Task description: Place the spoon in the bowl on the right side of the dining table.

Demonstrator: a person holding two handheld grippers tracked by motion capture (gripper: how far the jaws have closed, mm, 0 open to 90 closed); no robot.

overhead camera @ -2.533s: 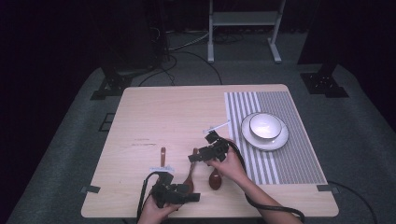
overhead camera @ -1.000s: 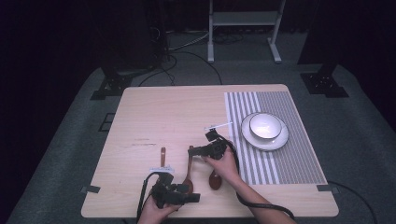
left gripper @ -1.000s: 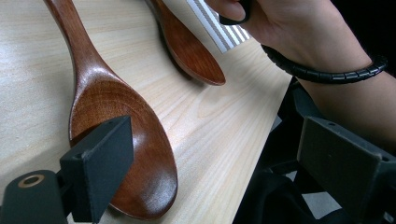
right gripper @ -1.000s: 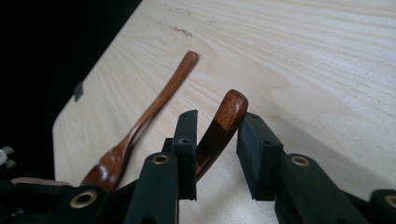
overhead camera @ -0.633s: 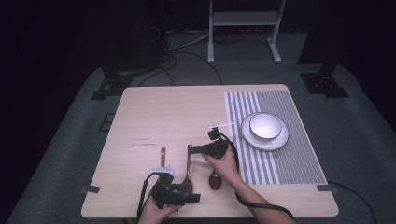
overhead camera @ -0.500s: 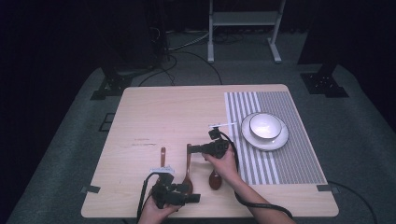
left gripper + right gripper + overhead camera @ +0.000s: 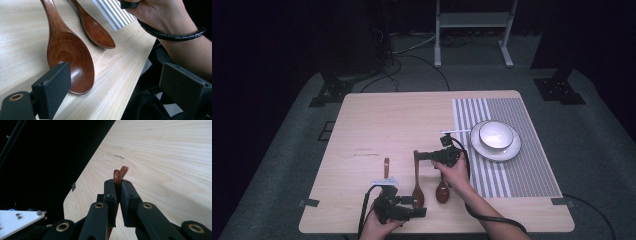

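Three wooden spoons lie near the front of the table (image 7: pixel 402 120). My right gripper (image 7: pixel 421 155) is shut on the handle tip of the middle spoon (image 7: pixel 417 185); in the right gripper view its jaws (image 7: pixel 119 186) pinch that handle end (image 7: pixel 116 176). The left spoon (image 7: pixel 386 166) lies just beyond, its handle (image 7: pixel 123 170) showing past the jaws. The right spoon (image 7: pixel 442 192) rests under the right hand. My left gripper (image 7: pixel 416 207) stands open at the table's front edge. In its own view (image 7: pixel 117 75) one jaw sits beside the middle spoon's bowl (image 7: pixel 67 55), with the right spoon (image 7: pixel 96 32) farther off.
A striped placemat (image 7: pixel 522 170) covers the table's right side and carries a white plate (image 7: pixel 507 150) with a white bowl (image 7: pixel 495 134). The right hand and cable (image 7: pixel 172 35) are close to the left gripper. A metal stand (image 7: pixel 472 20) stands on the floor behind the table.
My right gripper has edged left along the table with the middle spoon's handle end, which now lies straighter. The left gripper has stayed in place, open.
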